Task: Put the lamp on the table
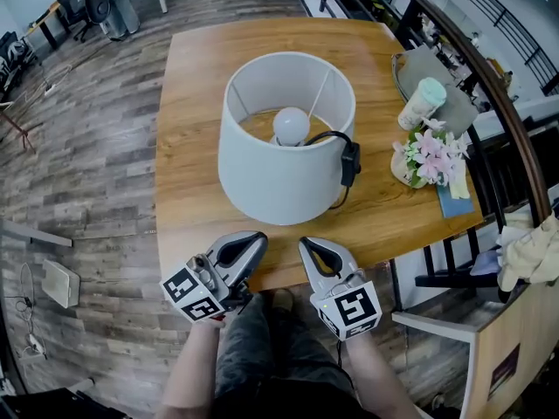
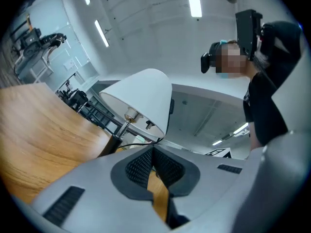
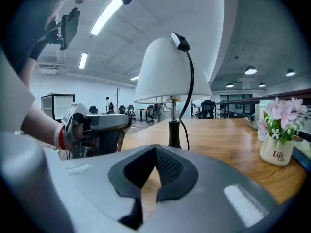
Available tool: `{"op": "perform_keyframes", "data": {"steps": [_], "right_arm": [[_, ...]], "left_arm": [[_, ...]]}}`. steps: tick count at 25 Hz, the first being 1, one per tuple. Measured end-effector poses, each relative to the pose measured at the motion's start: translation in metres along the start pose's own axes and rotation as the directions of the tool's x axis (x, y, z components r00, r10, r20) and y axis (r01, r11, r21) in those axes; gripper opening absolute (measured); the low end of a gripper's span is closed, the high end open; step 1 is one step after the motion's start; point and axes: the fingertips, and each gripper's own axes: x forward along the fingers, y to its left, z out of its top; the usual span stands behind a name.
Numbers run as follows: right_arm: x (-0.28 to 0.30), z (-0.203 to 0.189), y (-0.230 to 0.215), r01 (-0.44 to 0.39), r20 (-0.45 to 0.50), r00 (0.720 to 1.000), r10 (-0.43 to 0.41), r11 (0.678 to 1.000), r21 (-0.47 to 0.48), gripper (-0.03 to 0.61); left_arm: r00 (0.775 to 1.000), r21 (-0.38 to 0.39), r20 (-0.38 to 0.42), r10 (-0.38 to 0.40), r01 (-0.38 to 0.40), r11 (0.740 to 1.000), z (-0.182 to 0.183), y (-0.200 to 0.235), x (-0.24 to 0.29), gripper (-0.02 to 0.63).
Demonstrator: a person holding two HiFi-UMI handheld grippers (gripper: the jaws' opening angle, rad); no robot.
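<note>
Head view: lamp was seen standing on tabletop, placing judged done; left tool and right tool were pressed together, empty; only withdrawal seemed needed.

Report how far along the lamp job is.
Done: the white drum-shaded lamp stands upright on the light wooden table. In hand: nothing; the left gripper and right gripper are both shut and empty at the table's near edge. Left to do: nothing that shows.
</note>
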Motion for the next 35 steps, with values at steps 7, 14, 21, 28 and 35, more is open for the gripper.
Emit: {"op": "perform_keyframes", "data": {"steps": [7,14,21,28,35], "right_arm": [[-0.016,0.023,0.0,0.039,0.055,0.998,-0.038,0.999,-0.016,0.007],[-0.031,0.042,0.016,0.066,0.108,0.992,-0.064,0.998,-0.018,0.006],[-0.055,0.056,0.035,0.122,0.153,0.981,-0.118,0.992,-0.017,0.006],[-0.082,0.072,0.051,0.145,0.201,0.97,-0.138,0.989,-0.017,0.006],[-0.102,0.081,0.071,0.138,0.245,0.962,-0.125,0.99,-0.036,0.006]], "left_arm": [[0.987,0.21,-0.046,0.157,-0.144,0.967,0.01,-0.007,-0.002,-0.003],[0.975,0.292,-0.03,0.221,-0.203,0.935,0.022,-0.026,-0.017,-0.003],[0.956,0.31,-0.007,0.294,-0.277,0.909,0.028,-0.046,-0.043,-0.003],[0.947,0.292,0.018,0.319,-0.311,0.905,0.039,-0.071,-0.057,-0.003],[0.934,0.263,0.032,0.355,-0.35,0.899,0.039,-0.085,-0.071,-0.003]]}}
